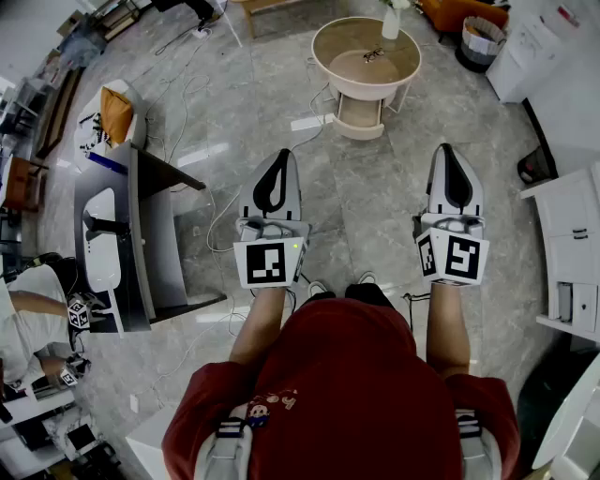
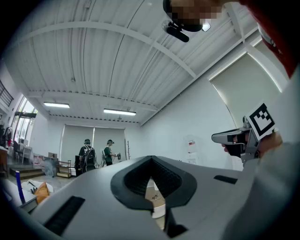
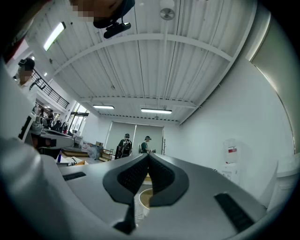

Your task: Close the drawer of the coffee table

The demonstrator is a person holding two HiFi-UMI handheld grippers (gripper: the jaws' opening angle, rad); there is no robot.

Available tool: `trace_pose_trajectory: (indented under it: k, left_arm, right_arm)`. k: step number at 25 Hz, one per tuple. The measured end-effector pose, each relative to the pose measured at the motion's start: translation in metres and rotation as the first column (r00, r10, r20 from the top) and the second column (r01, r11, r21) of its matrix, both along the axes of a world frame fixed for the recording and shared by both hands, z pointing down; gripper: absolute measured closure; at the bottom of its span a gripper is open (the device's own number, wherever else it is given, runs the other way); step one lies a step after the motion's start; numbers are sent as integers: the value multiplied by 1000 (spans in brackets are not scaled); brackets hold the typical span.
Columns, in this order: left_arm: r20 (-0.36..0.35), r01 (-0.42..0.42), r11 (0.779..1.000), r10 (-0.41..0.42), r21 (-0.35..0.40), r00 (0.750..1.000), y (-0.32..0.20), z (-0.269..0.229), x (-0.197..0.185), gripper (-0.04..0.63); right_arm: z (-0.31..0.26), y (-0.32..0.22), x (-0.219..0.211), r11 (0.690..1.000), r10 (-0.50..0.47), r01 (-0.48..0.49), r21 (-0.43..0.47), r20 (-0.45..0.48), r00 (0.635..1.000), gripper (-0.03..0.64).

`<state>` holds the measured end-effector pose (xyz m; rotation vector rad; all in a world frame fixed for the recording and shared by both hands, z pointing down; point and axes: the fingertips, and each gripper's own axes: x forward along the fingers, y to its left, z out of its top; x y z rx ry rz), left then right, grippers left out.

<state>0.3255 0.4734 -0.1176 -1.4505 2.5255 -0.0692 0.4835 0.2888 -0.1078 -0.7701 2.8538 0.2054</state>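
Note:
The round beige coffee table (image 1: 339,36) stands on the grey floor ahead of me, well beyond both grippers. Below its top, a beige lower part (image 1: 360,114) juts toward me; I cannot tell whether it is the drawer. My left gripper (image 1: 281,155) and right gripper (image 1: 451,150) are held side by side in the air, pointing at the table. Both are shut with nothing between the fingers. In the left gripper view the jaws (image 2: 151,161) meet at the tips, and a bit of the table (image 2: 153,197) shows in the gap behind them. The right gripper view (image 3: 148,157) shows the same.
A white bottle (image 1: 391,21) and small items sit on the table. A dark desk (image 1: 141,234) stands at the left, white cabinets (image 1: 572,244) at the right, a basket (image 1: 483,37) beyond. Cables (image 1: 220,220) trail on the floor. Two people (image 3: 133,146) stand far off.

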Motion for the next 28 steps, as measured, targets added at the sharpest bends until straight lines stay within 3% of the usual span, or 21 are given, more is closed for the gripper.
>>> trace_pose_trajectory:
  k: [6,10,20,28]
  left_arm:
    - [12,-9,1000,9,-25,1000,-30,4,20,583]
    - [-2,13,1000,-13,-2,1000,-49,5,31,583]
    - [-12,66,997,-66,-46,998,-82,31,57,583]
    - [-19,68,997,-68,-37,997,-87,37,23,583]
  right_arm:
    - [8,-29,15,1000,0,0,-23,2,1000,595]
    - [20,-49,24,998,-23,24,-63,8,1000,595]
    - [55,-98,46,989,-39,42,-139,24,999,594]
    - [61,-102,9,990,-43,43,-137,1,999,594]
